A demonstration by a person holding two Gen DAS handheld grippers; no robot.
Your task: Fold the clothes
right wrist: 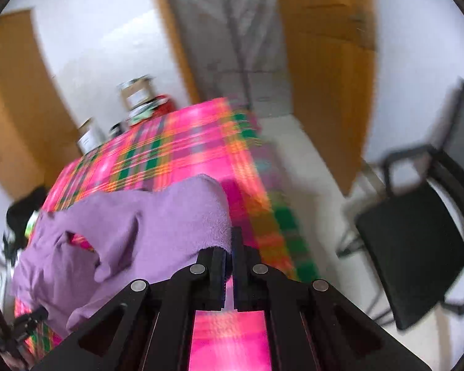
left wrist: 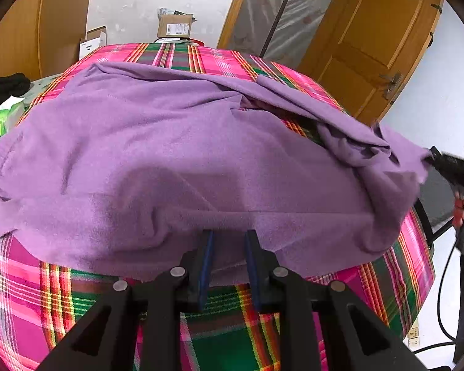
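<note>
**Purple garment spread on the plaid table, a claw on each edge**

The purple fleece garment (left wrist: 176,167) lies spread across the pink-and-green plaid tablecloth (left wrist: 238,334), covering most of the table's middle. Its near hem sits between the fingers of my left claw (left wrist: 229,247); whether the blue pads actually pinch the cloth or only straddle it, I cannot tell. That claw tilts downward over the near edge of the table.

My right claw (right wrist: 232,244) is clamped tight on a corner of the same garment at its right side, the fabric rising in a ridge from the table up to the closed fingertips. This claw also angles down, and its view is smeared with motion. From the left camera I see my right hand (left wrist: 462,213) wrapped round the grip at the far right edge, with the cloth stretched toward it.

Beyond the table stand a brown cardboard box (left wrist: 174,26) and a white box (left wrist: 91,43) against the far wall, a wooden door (left wrist: 371,40) to the right, and a black chair (right wrist: 417,247) on the floor.
</note>
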